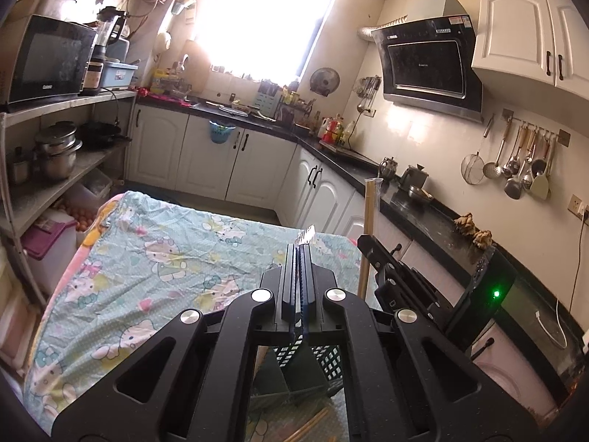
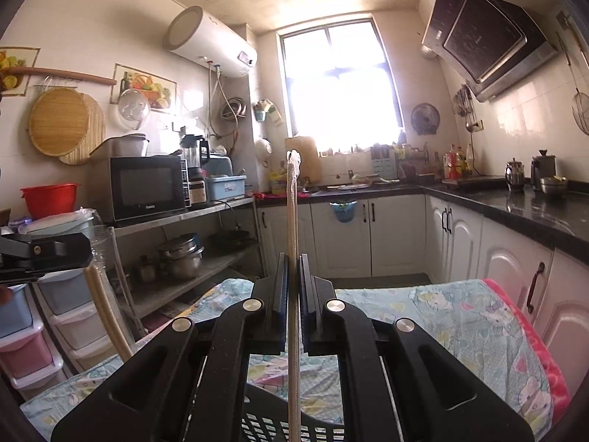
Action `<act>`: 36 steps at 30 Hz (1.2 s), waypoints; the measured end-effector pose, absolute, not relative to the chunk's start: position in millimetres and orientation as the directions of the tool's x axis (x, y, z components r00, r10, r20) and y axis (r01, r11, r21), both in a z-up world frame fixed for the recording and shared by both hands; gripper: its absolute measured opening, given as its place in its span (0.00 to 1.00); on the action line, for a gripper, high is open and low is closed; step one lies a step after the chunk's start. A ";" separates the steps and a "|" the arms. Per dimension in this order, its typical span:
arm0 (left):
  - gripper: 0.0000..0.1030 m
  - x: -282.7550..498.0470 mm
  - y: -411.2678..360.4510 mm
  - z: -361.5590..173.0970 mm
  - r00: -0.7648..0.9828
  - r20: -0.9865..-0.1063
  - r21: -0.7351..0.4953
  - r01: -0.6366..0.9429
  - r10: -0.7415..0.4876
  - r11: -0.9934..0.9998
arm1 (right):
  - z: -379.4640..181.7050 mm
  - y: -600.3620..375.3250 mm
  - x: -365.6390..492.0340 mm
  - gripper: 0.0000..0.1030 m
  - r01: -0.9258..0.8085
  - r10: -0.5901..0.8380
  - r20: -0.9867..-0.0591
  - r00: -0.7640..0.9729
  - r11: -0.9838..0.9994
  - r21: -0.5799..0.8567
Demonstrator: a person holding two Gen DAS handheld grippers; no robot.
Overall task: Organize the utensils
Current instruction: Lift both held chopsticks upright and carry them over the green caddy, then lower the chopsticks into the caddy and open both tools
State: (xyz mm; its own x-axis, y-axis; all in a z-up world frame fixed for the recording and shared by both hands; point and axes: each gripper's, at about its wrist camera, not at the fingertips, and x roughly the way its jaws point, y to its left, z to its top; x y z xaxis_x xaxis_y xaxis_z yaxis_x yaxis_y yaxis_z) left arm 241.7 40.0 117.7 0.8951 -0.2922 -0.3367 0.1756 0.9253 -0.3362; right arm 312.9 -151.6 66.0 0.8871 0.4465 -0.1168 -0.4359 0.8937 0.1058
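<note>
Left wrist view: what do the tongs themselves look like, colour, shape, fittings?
The left tongs are matte black plastic: two flat, narrow fingers on angular linkage arms with cut-out slots, joined by round silver pivot caps. The right tongs look the same black, with a green indicator light behind them.

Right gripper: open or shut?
Shut on a wrapped chopstick pair: the right gripper clamps it, and it stands upright between its fingers.
</note>
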 end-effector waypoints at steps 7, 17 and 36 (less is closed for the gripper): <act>0.00 247.1 36.5 103.0 0.884 -0.361 -0.336 0.174 -0.297 0.926 | 52.1 -151.9 313.5 0.06 -0.425 0.437 -0.137 0.889 0.898 0.113; 0.02 249.0 39.0 85.7 0.871 -0.400 -0.338 0.148 -0.284 0.930 | 43.4 -158.5 305.7 0.27 -0.425 0.442 -0.169 0.881 0.896 0.130; 0.73 220.9 52.5 90.7 0.901 -0.385 -0.314 0.078 -0.202 0.946 | 61.9 -177.6 258.1 0.73 -0.423 0.428 -0.227 0.875 0.903 0.073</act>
